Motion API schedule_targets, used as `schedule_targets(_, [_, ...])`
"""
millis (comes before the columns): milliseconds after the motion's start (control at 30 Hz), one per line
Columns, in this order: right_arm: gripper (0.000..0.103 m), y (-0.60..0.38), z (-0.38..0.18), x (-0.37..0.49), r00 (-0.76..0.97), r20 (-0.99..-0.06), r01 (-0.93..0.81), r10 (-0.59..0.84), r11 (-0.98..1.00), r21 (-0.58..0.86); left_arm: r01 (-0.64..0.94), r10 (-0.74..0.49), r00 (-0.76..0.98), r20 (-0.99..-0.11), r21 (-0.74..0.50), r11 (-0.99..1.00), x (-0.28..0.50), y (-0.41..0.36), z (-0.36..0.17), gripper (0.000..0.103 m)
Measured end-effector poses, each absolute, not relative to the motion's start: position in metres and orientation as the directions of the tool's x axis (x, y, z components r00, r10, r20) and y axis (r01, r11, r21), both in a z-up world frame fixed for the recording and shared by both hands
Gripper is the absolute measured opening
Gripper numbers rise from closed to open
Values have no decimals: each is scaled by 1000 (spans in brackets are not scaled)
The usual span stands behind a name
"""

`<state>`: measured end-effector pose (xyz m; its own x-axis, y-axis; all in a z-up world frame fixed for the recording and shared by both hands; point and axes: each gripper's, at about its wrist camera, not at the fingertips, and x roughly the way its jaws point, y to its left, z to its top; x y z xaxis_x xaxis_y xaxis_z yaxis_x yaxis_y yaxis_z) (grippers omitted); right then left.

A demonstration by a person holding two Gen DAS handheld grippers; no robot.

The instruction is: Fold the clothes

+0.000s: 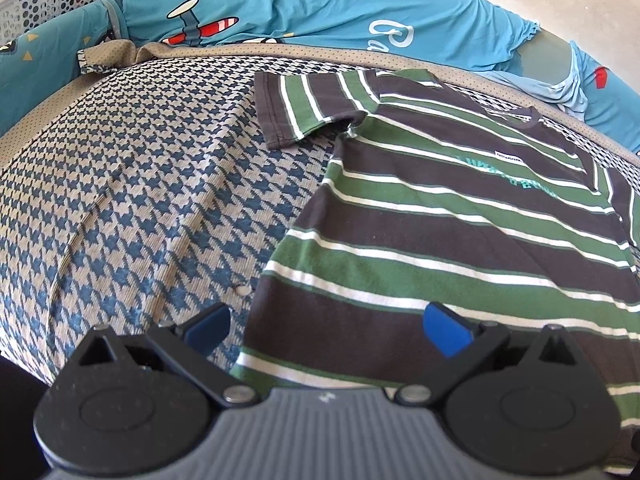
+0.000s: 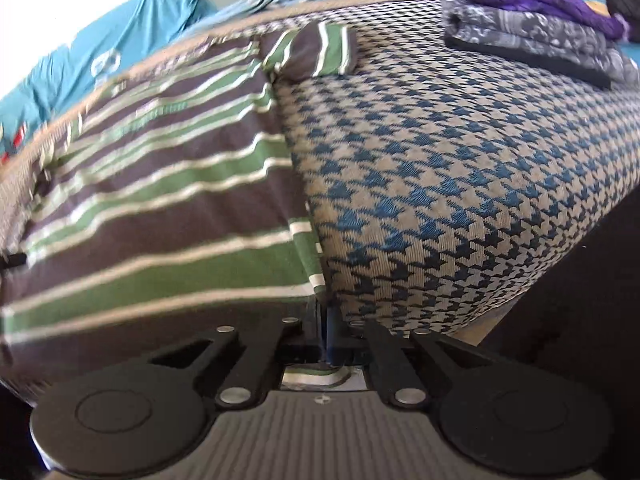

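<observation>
Striped shirt hem apparently inside right hand-held gripper.

The left gripper points steeply downward, its two blue-padded fingers spread wide apart with nothing pressed between them. The right gripper tilts down too — its fingers drawn fully together, pinching the hem edge of the brown, green and white striped T-shirt.
</observation>
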<state>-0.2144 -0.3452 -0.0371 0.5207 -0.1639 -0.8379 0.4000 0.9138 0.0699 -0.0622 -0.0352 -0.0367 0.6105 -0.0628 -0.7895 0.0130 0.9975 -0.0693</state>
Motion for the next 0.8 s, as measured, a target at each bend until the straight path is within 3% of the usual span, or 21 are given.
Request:
schedule_targets(167, [1, -349, -50, -209, 420, -887, 448, -193, 894, 17, -6, -41, 605, -795, -56, 998, -62, -33, -37, 103])
schedule_targets(367, [3, -346, -26, -222, 556, -800, 439, -227, 897, 51, 2, -38, 620, -784, -47, 999, -63, -37, -35, 103])
schedule_targets(567, [5, -347, -20, -217, 594, -789, 399, -158, 909, 118, 34, -51, 631, -774, -38, 999, -64, -45, -33, 103])
schedule_targets(667, [17, -342, -18, -204, 593, -789, 378, -161, 921, 97, 56, -62, 633, -772, -33, 998, -64, -50, -33, 103])
schedule_targets(800, [20, -345, -15, -187, 611, -779, 347, -140, 932, 104, 88, -78, 636, -768, -28, 996, -62, -59, -33, 103])
